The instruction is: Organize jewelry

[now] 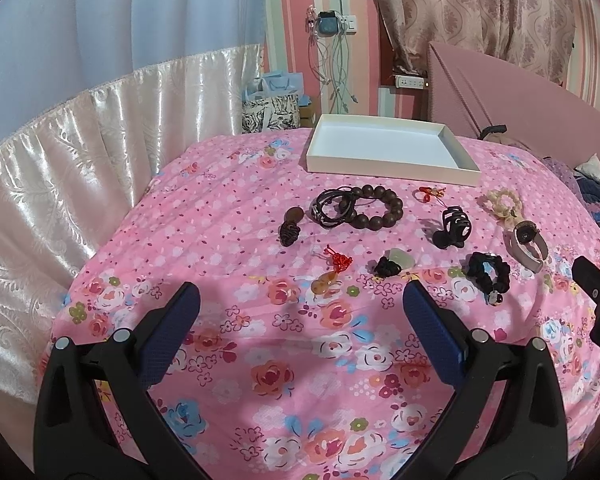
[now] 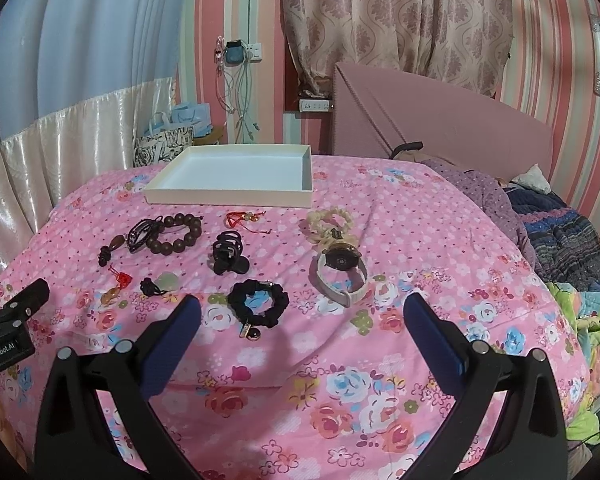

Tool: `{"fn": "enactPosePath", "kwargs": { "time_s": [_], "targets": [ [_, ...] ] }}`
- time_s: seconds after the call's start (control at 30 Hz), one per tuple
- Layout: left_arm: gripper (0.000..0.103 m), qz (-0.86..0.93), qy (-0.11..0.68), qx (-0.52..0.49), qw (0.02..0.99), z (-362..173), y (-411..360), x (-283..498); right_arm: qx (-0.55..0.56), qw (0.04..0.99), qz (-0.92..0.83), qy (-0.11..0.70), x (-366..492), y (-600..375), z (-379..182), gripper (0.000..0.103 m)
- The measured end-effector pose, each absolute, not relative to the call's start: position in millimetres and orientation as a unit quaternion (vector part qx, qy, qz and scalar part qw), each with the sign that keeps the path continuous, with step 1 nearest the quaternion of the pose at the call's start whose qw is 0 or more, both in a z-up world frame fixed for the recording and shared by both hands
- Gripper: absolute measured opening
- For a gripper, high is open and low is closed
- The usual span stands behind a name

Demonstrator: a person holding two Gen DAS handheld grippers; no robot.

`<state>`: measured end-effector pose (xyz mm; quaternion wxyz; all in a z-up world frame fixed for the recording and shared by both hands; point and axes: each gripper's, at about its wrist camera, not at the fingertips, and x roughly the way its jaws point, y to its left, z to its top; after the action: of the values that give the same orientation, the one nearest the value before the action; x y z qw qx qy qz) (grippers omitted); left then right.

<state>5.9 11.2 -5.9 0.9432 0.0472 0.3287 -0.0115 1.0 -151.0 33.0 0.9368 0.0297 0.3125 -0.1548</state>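
Here both the left gripper [image 1: 300,300] and the right gripper [image 2: 300,312] hang wide open over the pink floral bedspread [image 1: 300,380], holding nothing. The shallow white cardboard tray [image 1: 392,170] sits at the far edge, bare inside. Before it lie a brown wooden bead bracelet [image 1: 376,206], a black claw hair clip [image 1: 452,226], a black fabric scrunchie [image 2: 258,304] and a beige-strapped watch [image 2: 340,276]. Only the right wrist view shows a rumpled, possibly knitted, striped blanket [image 2: 568,248] beside the pink headboard [image 2: 440,128].
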Motion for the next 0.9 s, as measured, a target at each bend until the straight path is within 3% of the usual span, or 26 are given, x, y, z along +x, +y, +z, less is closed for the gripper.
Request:
{"fn": "enactPosePath", "kwargs": {
  "time_s": [0.9],
  "targets": [
    [0.1, -0.011, 0.341, 0.039, 0.939, -11, 20, 19, 0.033, 0.937, -0.124, 0.325, 8, -150, 26, 0.101]
  ]
}}
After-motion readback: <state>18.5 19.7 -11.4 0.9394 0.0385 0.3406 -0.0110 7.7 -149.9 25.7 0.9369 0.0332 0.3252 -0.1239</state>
